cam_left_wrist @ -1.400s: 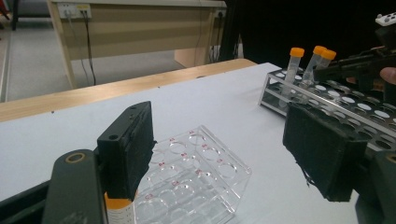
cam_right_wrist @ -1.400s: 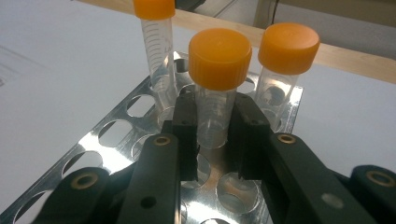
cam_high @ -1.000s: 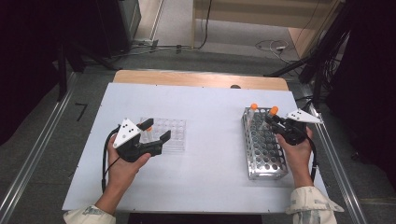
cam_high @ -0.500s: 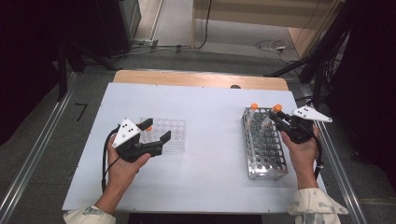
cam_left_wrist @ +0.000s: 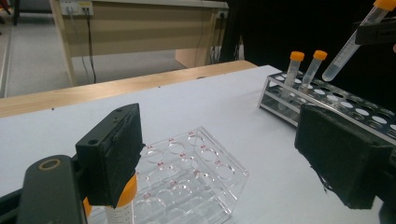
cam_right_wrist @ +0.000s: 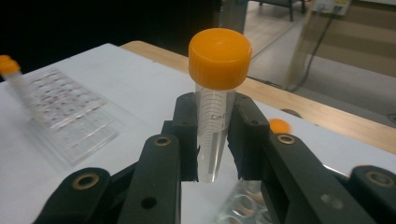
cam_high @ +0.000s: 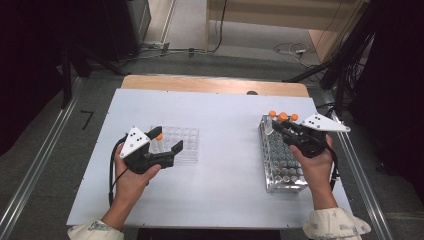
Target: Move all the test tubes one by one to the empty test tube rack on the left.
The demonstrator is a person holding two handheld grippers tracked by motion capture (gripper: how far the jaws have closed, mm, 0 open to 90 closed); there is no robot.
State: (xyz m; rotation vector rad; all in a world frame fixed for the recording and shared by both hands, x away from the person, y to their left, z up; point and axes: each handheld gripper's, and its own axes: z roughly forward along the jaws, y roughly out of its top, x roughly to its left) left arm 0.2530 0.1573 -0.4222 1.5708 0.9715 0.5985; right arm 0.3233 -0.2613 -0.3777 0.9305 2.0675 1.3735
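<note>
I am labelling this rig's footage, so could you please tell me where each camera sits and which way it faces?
High view: above the person's side, looking forward and down on the table; both forearms and hands enter from below.
Left gripper view: rides the left gripper, facing the clear rack and metal rack; its open jaws show.
Right gripper view: rides the right gripper, facing along its jaws, clamped on an orange-capped tube.
Shared: that lifted tube also shows in the left gripper view.
</note>
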